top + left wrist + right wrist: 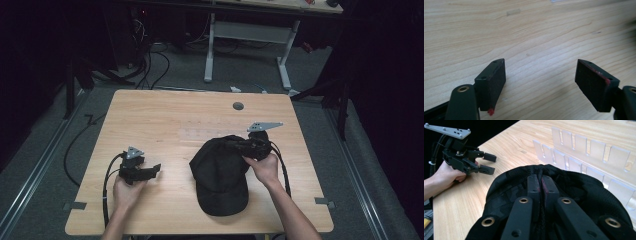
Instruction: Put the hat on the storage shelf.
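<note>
On the light wooden tabletop (pixel 165 115) we see a black fabric baseball cap (pixel 220 175), lying right of the middle with its brim toward the person's edge. The right gripper (pixel 239 146), held in the person's right hand (pixel 264 167), sits at the far side of the cap's crown. In the right gripper view its fingers (pixel 534 185) are pressed together on a fold of the cap's black cloth, so we read it as pinching the crown fabric, with the dark mesh bunched around the pads.

The left gripper (pixel 156 169) rests low over the tabletop at the left, well apart from the cap, held in the left hand (pixel 126 192). Its fingers (pixel 492 80) stand spread with only bare wood between them.

Beyond the cap, a clear slotted plastic rack (pixel 584 152) lies flat on the tabletop.
</note>
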`<action>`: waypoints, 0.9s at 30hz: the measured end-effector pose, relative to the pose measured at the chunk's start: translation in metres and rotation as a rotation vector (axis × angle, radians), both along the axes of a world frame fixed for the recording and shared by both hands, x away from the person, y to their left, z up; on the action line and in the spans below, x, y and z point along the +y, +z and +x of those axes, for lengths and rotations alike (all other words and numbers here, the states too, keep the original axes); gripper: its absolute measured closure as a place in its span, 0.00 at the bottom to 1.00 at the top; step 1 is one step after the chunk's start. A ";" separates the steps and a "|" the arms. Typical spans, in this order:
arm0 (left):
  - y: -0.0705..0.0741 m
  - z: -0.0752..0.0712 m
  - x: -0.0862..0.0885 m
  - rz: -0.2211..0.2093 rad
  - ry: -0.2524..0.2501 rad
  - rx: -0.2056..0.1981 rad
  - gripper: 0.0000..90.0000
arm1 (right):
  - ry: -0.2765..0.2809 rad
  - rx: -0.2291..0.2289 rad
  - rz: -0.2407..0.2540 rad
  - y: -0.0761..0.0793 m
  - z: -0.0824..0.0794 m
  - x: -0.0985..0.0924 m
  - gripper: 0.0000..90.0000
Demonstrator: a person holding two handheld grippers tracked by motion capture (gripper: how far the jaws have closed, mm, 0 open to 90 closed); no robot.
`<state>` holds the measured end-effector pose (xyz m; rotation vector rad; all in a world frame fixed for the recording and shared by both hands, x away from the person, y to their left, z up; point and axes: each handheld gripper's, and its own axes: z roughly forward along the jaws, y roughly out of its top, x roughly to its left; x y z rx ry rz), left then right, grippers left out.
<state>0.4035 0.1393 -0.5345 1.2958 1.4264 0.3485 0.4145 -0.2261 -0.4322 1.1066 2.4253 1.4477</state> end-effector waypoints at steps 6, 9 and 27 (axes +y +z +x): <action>0.015 -0.007 -0.006 -0.057 -0.071 -0.004 0.27 | 0.027 -0.059 -0.014 0.018 -0.005 0.001 0.97; 0.025 -0.012 -0.010 -0.076 -0.114 -0.021 0.25 | 0.044 -0.083 -0.022 0.026 -0.008 0.003 0.97; 0.076 -0.024 -0.044 -0.196 -0.368 -0.043 0.16 | 0.126 -0.174 0.009 0.056 -0.013 0.006 0.97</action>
